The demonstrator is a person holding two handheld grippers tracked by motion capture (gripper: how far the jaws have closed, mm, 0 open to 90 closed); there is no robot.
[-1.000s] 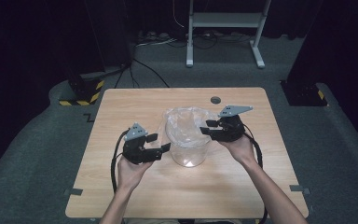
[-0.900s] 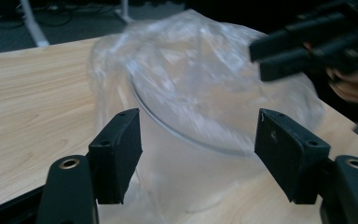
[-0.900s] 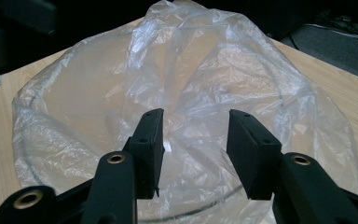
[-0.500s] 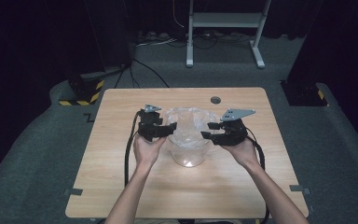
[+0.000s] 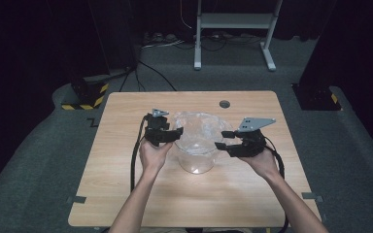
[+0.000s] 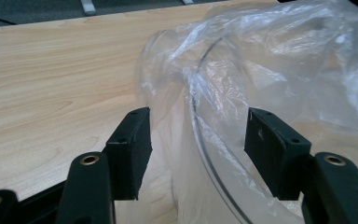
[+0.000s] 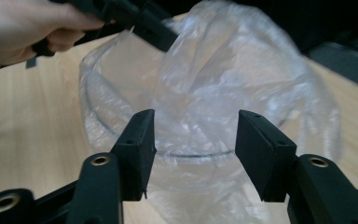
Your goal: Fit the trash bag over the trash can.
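the room is dark, with a grey carpeted floor (image 5: 43, 160) around a light wooden table (image 5: 126, 194) that sits in the middle of the high view. beyond the far edge stands a white metal stand (image 5: 233, 29), with black cables on the floor beside it, and a black block with yellow and black stripes (image 5: 85, 94) lies off the far left corner. another dark block (image 5: 318, 94) sits off the far right corner. a small dark round spot (image 5: 224, 104) marks the tabletop near its far edge. at the centre of the table stands a clear bowl (image 5: 196, 160) with a thin clear bag (image 5: 199, 128) draped into and over it, crumpled and rising above the rim. the person's forearms come in from the near edge, one on each side of the bowl. the left gripper (image 5: 167, 137) is at the bowl's left rim; its jaws have just been closing but stand apart, with the rim and a fold of bag between them in the left gripper view (image 6: 198, 135), the left pad touching the film and the right pad at its surface without clear pressure. the right gripper (image 5: 223, 140) is at the bowl's right side, its jaws apart after just opening; in the right gripper view (image 7: 193, 140) the bag and rim lie beyond and between the pads, which do not press on them. the left hand (image 7: 23, 28) shows across the bowl there.
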